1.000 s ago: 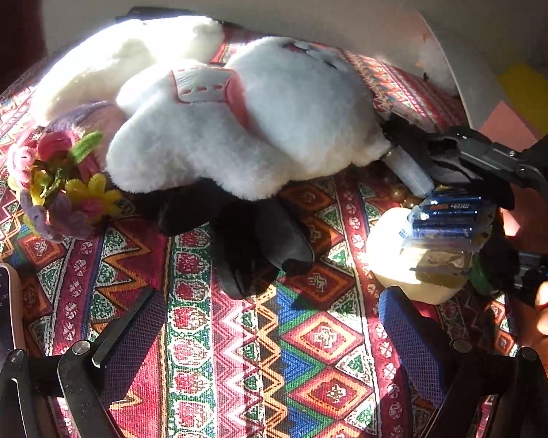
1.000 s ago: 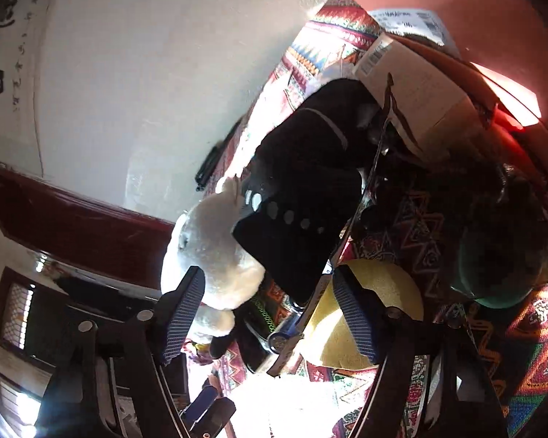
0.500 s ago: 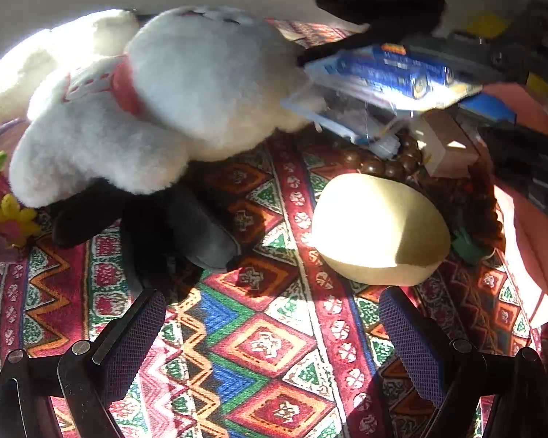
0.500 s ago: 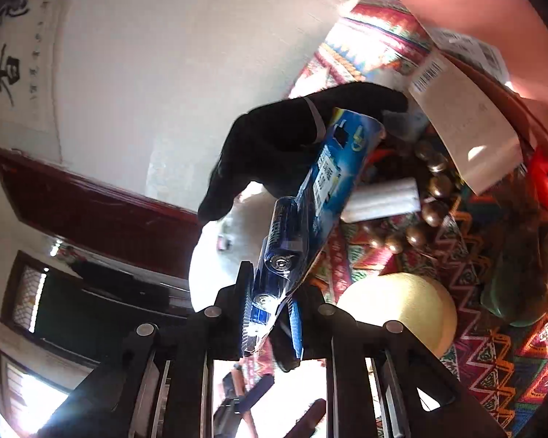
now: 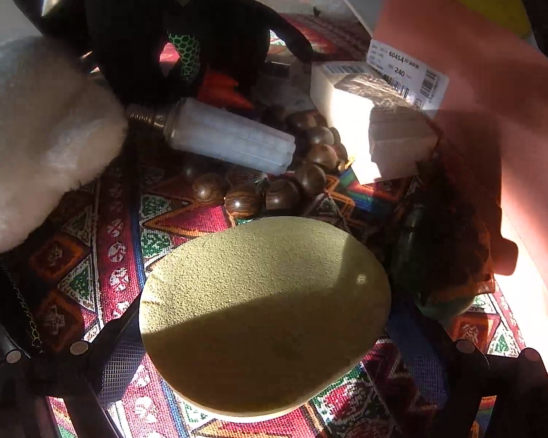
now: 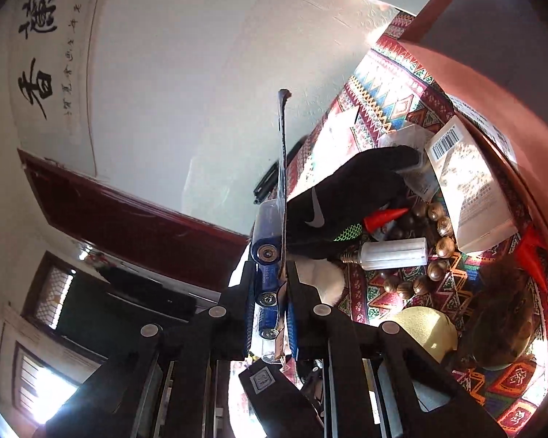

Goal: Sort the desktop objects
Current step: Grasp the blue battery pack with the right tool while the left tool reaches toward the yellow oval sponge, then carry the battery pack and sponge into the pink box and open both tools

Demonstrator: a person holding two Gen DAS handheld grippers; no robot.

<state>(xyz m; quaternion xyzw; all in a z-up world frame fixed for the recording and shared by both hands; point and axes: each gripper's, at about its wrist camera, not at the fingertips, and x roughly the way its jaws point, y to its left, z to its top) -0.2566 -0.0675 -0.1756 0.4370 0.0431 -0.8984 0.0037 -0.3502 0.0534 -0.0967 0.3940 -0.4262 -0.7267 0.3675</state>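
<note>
Clamping a battery pack (image 6: pixel 274 255), the right hand-held gripper (image 6: pixel 270 306) stays raised.

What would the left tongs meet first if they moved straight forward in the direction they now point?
Most likely the yellow oval sponge: it lies on the patterned cloth directly between the open fingers of the left tongs. The wooden beads lie further beyond it. Depth is hard to judge in the fisheye view.
</note>
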